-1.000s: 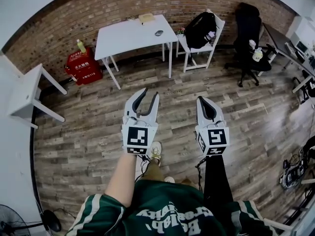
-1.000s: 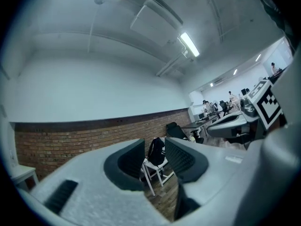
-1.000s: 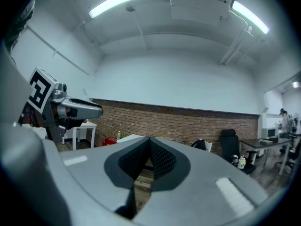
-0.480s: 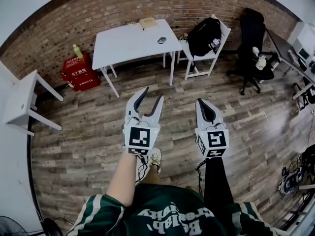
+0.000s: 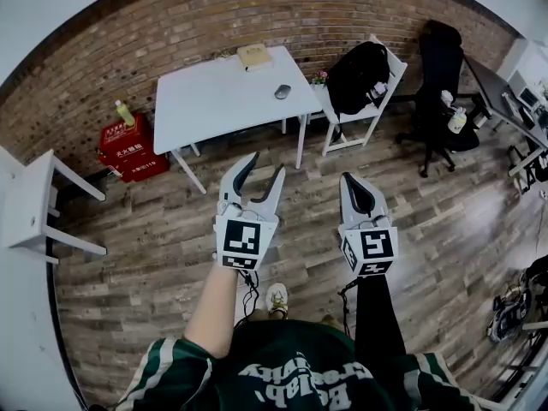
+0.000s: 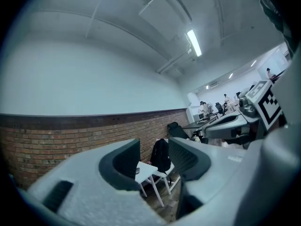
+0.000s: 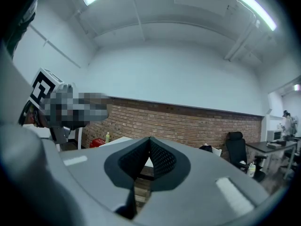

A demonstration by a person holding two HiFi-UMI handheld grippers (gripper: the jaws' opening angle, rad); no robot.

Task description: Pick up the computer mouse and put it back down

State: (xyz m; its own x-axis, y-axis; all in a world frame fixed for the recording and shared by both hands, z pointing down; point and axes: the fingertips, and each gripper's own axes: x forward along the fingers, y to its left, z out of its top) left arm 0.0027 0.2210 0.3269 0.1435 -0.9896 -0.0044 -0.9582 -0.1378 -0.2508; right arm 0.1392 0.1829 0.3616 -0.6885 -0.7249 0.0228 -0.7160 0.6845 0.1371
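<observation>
Holding both tools level in front of me, I have nothing in either one. My left gripper (image 5: 264, 165) has its jaws part way apart with only air between them; my right gripper (image 5: 349, 178) has its jaws pressed together and empty.

The computer mouse (image 5: 282, 92) lies on the white table (image 5: 214, 101), at about twelve o'clock from my left gripper and eleven o'clock from my right, well apart from both. It sits near the table's three o'clock edge, with a tan book (image 5: 254, 56) farther back at eleven o'clock from it.

I judge that edge the main hazard: a jaw arriving off-centre would shove the mouse sideways and off the table, toward the chair (image 5: 377, 101) with the black backpack (image 5: 360, 71). Its rounded shell looks slick, so a shallow pinch could squirt it out. Reaching with the right means parting those jaws first, or they simply butt the mouse away.
</observation>
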